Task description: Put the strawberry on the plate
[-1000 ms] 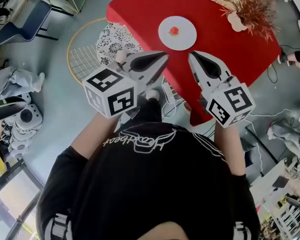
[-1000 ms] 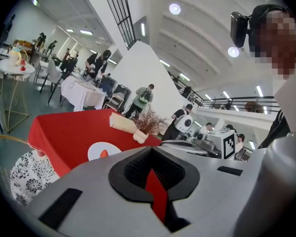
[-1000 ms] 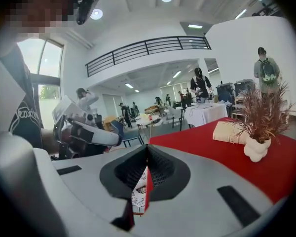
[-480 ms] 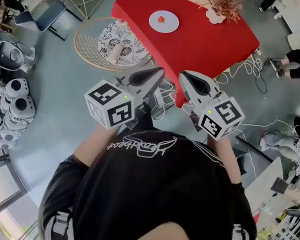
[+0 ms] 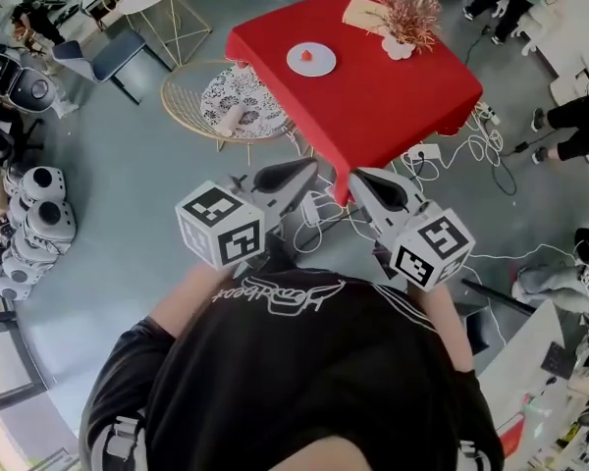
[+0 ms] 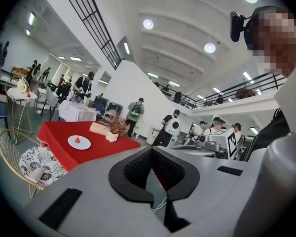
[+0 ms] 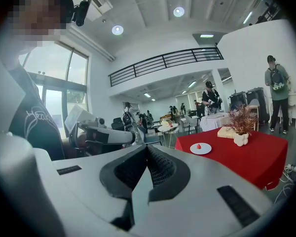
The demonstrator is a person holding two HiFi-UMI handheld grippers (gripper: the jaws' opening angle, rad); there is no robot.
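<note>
Currently strawberry [image 5: 312,56] sits on the white plate [image 5: 325,66], roughly at the plate's centre, and the plate is on the red table [image 5: 393,91] toward the table's far-left side as seen in the head view. Nothing else is touching the berry. Same table, far-right corner: a dried plant arrangement [image 5: 409,13] in a white holder, well apart from the plate. Both tools are off the table entirely, on the near side of its near corner, over the floor and close to the person's chest. Left gripper [image 5: 310,170]: jaws clenched, tips meeting, nothing between them. Right gripper [image 5: 357,177]: jaws pressed together too, also empty. Their tips point toward the table and sit near each other, left one slightly left of the table's near corner, right one just below it. Strawberry is well apart from both, with the width of the tabletop between it and the tools; in each gripper view it shows small, beyond the jaws and off to one side. Left of the table stands a wicker chair [image 5: 178,101] with a patterned cushion [image 5: 238,94]. Cables [image 5: 442,153] lie on the floor off the table's near-right edge.
</note>
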